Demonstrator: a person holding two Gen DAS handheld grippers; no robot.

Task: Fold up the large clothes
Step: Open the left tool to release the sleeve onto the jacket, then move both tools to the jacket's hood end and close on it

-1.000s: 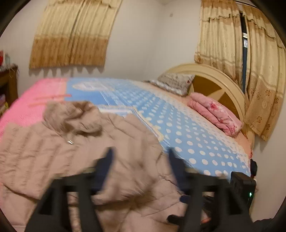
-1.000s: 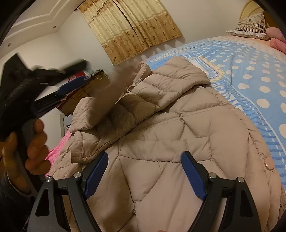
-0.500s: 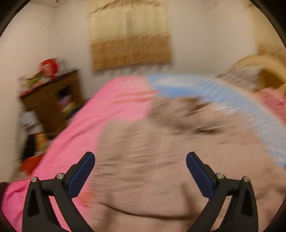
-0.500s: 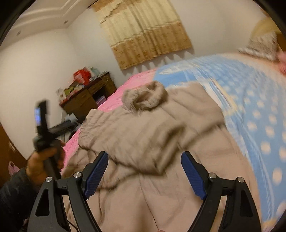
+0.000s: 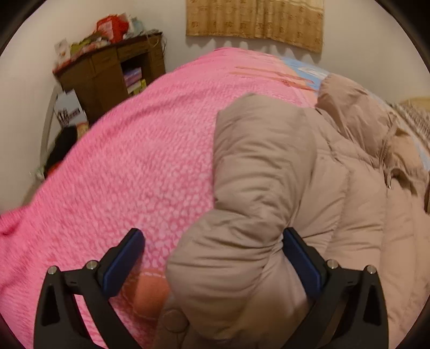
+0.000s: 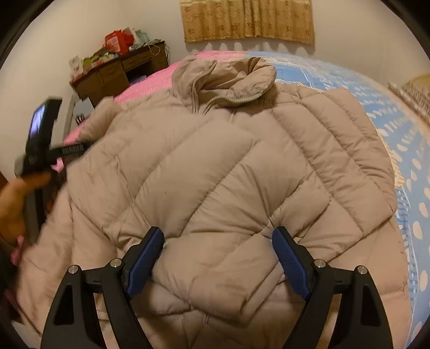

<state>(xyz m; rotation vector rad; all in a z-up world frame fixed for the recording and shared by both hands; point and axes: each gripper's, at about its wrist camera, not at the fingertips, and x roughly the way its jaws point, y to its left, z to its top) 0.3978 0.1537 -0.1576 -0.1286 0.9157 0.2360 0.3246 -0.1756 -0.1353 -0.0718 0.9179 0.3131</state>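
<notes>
Folding has barely begun: the jacket [image 6: 228, 174] lies spread on the bed [image 5: 121, 174], sleeve [image 5: 255, 174] unfolded; the left gripper [image 5: 212, 257] and right gripper [image 6: 217, 255] gape empty.

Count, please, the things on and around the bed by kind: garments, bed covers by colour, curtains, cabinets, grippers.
Puffer jacket: 1
Pink bed cover: 1
Blue dotted bed cover: 1
Curtain: 1
Wooden cabinet: 1
Grippers: 2, the left gripper and the right gripper, both open
Total: 7
</notes>
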